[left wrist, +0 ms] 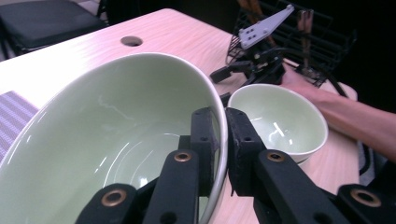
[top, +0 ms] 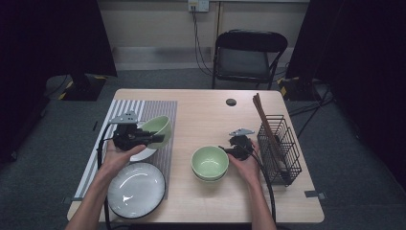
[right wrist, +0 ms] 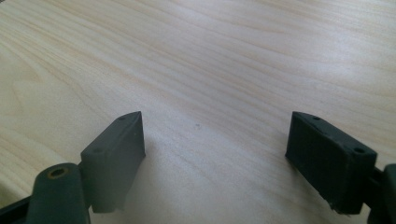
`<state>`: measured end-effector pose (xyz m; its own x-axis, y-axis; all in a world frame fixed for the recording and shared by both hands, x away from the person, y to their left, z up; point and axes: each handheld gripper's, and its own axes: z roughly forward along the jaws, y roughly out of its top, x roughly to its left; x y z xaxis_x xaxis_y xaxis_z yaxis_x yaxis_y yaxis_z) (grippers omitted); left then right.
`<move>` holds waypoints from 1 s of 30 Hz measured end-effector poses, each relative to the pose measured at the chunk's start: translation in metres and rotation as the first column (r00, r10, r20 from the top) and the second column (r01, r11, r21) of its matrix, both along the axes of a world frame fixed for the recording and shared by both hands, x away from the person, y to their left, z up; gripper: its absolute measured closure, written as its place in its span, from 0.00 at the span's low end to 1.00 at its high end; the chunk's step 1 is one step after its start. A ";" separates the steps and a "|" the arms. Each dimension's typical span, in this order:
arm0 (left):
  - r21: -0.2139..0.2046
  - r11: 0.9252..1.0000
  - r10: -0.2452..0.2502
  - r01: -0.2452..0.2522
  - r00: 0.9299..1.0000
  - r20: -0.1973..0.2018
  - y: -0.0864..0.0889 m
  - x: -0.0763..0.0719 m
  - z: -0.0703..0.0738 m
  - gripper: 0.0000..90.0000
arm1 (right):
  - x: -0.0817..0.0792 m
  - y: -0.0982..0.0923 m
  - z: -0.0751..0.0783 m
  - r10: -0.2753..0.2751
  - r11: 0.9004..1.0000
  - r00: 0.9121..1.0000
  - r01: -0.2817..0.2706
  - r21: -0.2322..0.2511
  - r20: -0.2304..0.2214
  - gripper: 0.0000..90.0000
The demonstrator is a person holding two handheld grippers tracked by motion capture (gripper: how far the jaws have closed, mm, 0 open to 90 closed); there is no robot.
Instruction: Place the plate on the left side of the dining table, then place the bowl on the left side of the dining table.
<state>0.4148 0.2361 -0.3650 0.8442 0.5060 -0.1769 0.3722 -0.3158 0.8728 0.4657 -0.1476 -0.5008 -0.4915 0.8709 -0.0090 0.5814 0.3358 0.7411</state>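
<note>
My left gripper (top: pixel 159 138) is shut on the rim of a pale green bowl (top: pixel 157 126), one jaw inside and one outside, and holds it tilted over the striped placemat (top: pixel 143 109). In the left gripper view the pinch (left wrist: pixel 223 140) sits on the near rim of that bowl (left wrist: pixel 116 140). A second green bowl (top: pixel 209 162) stands at the table's middle, on top of another like it. My right gripper (top: pixel 227 150) rests beside its right edge, open. Its jaws (right wrist: pixel 215 149) stand wide apart over bare wood (right wrist: pixel 210 56), with nothing between them.
A white dish (top: pixel 142 154) lies under the lifted bowl. A dark-rimmed plate (top: pixel 136 190) sits at the front left. A black wire basket (top: pixel 280 148) with chopsticks (top: pixel 264 120) stands at the right. A cable hole (top: pixel 231 102) is at the back, with a folding chair (top: pixel 246 55) beyond.
</note>
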 end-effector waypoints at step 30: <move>0.011 0.987 0.159 -0.159 0.987 -0.031 0.051 0.013 -0.015 0.92 | 0.000 0.000 0.000 0.000 1.000 1.000 0.000 0.000 0.000 0.20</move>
<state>0.4275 0.2868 -0.3796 0.7467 0.6351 -0.1977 0.4458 -0.2572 0.8574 0.4657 -0.1476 -0.5009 -0.4912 0.8710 -0.0087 0.5815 0.3354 0.7412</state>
